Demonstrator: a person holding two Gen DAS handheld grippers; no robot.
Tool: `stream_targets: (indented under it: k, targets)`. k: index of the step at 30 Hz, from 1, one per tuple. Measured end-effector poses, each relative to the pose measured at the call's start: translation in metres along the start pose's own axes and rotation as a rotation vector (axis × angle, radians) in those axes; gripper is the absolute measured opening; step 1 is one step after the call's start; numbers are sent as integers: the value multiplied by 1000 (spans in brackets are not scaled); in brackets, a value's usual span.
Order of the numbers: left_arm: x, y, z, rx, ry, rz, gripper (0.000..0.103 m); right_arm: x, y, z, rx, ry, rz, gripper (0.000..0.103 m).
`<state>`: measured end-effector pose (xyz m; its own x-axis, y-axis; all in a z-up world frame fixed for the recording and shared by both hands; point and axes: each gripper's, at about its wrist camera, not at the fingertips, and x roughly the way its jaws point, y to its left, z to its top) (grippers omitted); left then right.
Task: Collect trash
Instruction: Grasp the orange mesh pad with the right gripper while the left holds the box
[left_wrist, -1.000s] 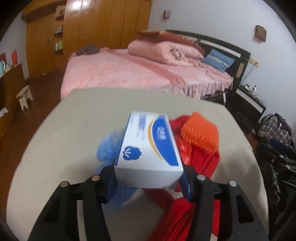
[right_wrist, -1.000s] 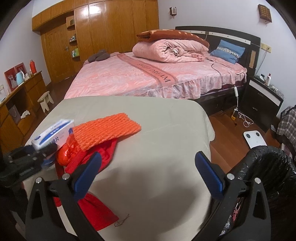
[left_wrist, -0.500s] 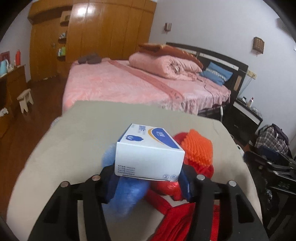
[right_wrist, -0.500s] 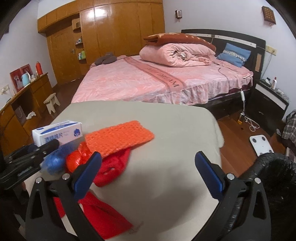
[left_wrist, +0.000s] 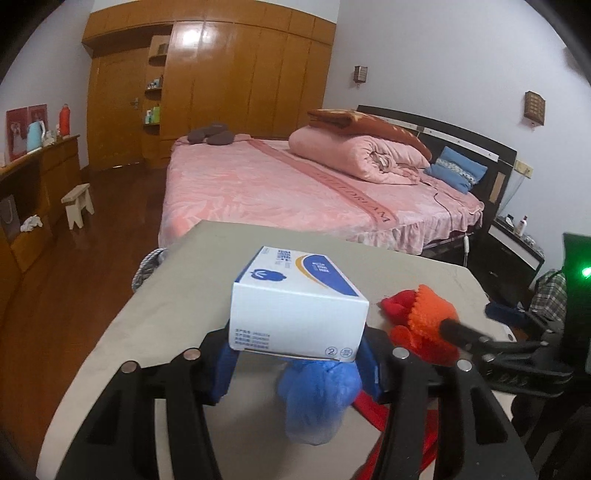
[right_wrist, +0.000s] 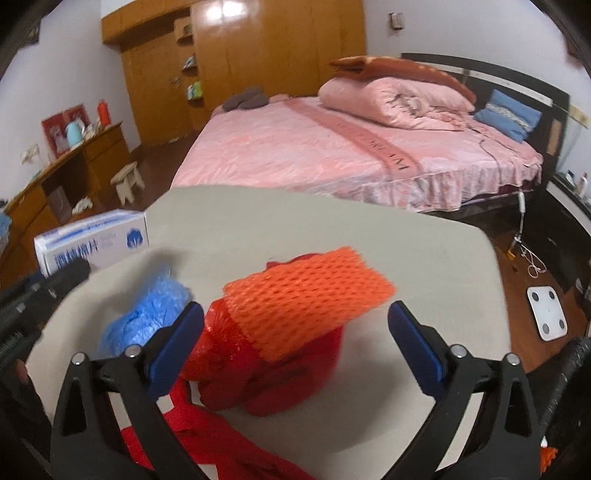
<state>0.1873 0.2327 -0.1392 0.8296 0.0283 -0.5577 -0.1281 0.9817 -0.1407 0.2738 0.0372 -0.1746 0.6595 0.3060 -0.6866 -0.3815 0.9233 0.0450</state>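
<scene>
My left gripper is shut on a white and blue box and holds it above the beige table. The box also shows at the left of the right wrist view. A crumpled blue plastic bag lies on the table under the box, also seen in the right wrist view. My right gripper is open, its fingers either side of an orange foam net lying on a red plastic bag. Both show in the left wrist view, the net above the red bag.
A pink bed stands beyond the table. A wooden dresser and small stool are on the left. A white scale lies on the floor to the right. A black trash bag rim is at far right.
My left gripper has lifted the box up off the blue bag and levelled out. My right gripper has moved left and forward, so that the orange net and red bag lie between its fingers.
</scene>
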Motion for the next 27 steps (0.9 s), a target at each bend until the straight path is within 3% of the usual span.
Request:
stream_targets:
  k: [4, 8, 9, 12, 20, 26, 27]
  targets:
    - [-1, 3, 0, -8, 0, 7, 55, 17, 7, -5, -23, 61, 25, 70]
    - [-2, 3, -2, -8, 2, 5, 55, 18, 6, -9, 0, 94, 90, 37]
    - [-3, 2, -2, -6, 3, 3, 55, 16, 4, -9, 9, 97, 114, 23]
    - [-5, -3, -2, 0, 1, -4, 55, 5, 2, -9, 7, 77, 128, 10]
    - [-15, -23, -1, 16, -11, -25, 55, -31, -10, -9, 11, 26, 171, 5]
    - [-17, -30, -3, 13, -8, -27, 55, -26, -15, -6, 25, 41, 154, 12]
    - [-16, -29, -4, 13, -4, -26, 55, -23, -16, -7, 34, 50, 154, 22]
